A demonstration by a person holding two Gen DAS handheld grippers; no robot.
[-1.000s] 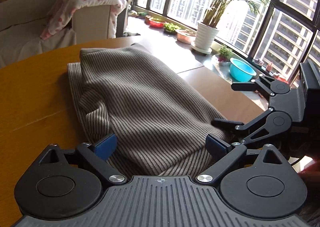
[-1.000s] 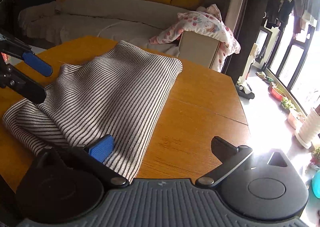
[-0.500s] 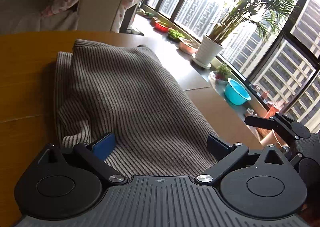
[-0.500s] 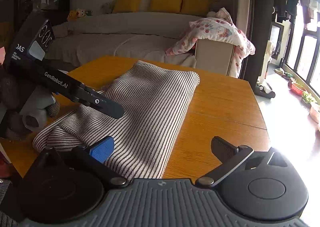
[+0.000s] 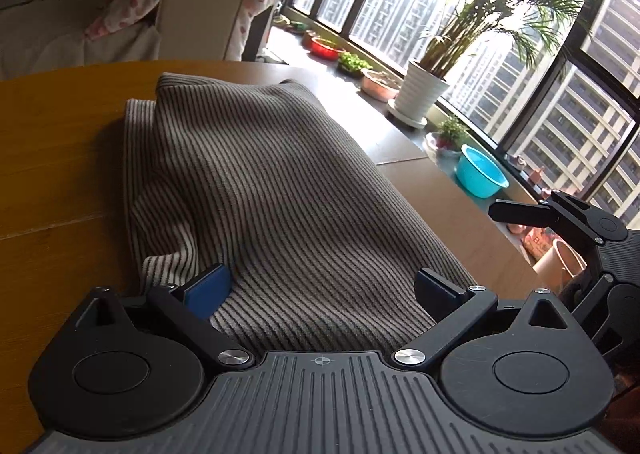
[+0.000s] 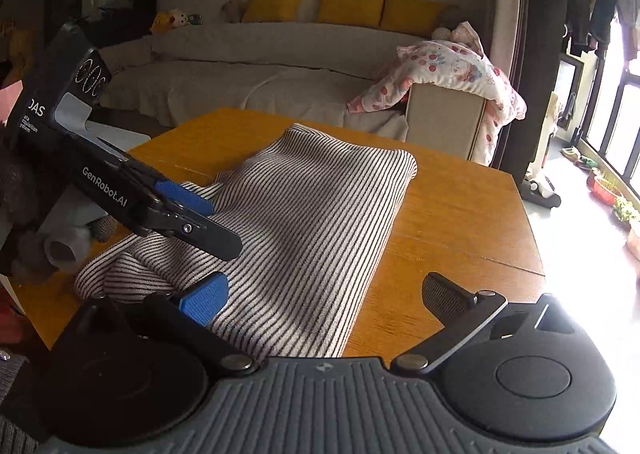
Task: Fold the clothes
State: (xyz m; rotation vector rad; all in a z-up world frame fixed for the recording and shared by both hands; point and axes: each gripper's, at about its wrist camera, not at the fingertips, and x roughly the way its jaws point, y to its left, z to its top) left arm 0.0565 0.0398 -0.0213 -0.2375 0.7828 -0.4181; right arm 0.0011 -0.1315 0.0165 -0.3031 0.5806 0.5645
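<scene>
A brown-and-cream striped garment (image 5: 264, 198) lies folded on the wooden table (image 5: 52, 158); it also shows in the right wrist view (image 6: 312, 230). My left gripper (image 5: 320, 290) is open, its fingers spread over the garment's near edge, holding nothing. My right gripper (image 6: 324, 294) is open above the garment's near right corner, with its right finger (image 6: 448, 294) over bare table. The left gripper also shows from the side in the right wrist view (image 6: 188, 214), just above the cloth's left fold.
The table's right edge (image 5: 472, 214) drops toward a window ledge with a potted palm (image 5: 424, 94) and a blue basin (image 5: 480, 174). A sofa with yellow cushions (image 6: 348, 10) and a pink floral blanket (image 6: 452, 74) stand behind the table.
Both grippers have pulled back and up from the garment's near edge. The right gripper has risen and tilted, and the left gripper now shows closer in its view. Both stay open.
</scene>
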